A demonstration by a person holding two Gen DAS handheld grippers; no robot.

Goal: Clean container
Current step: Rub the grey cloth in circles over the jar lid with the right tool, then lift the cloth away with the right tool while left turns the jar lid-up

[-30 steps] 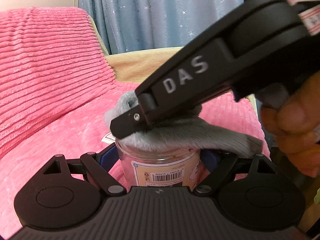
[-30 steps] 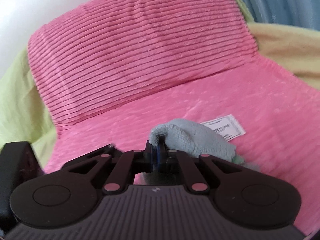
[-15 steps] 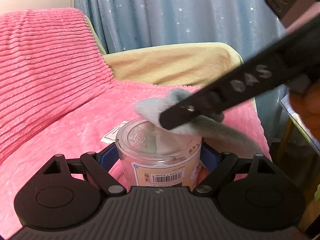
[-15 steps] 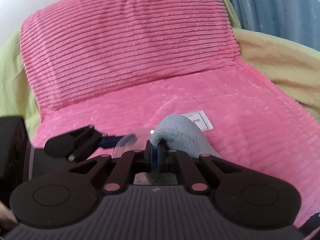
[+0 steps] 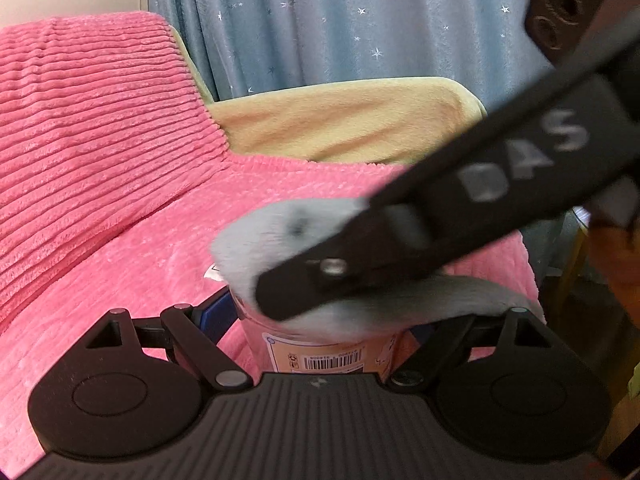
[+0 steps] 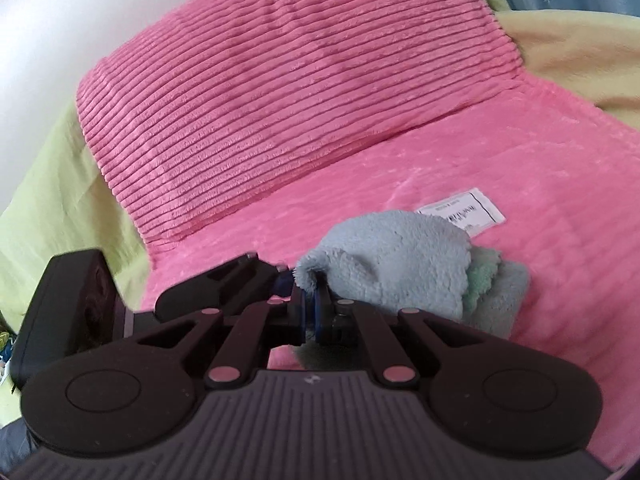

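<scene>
Upright labelled clear jar under grey cloth

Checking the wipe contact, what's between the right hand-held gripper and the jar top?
The grey cloth, pinched by the right hand-held gripper, lies over the jar; the left wrist view shows it.

pink ribbed cushion, star-print blue curtain

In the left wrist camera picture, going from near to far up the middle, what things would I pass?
Left gripper → labelled jar → grey cloth → pink blanket → tan armrest → starry blue curtain.
</scene>
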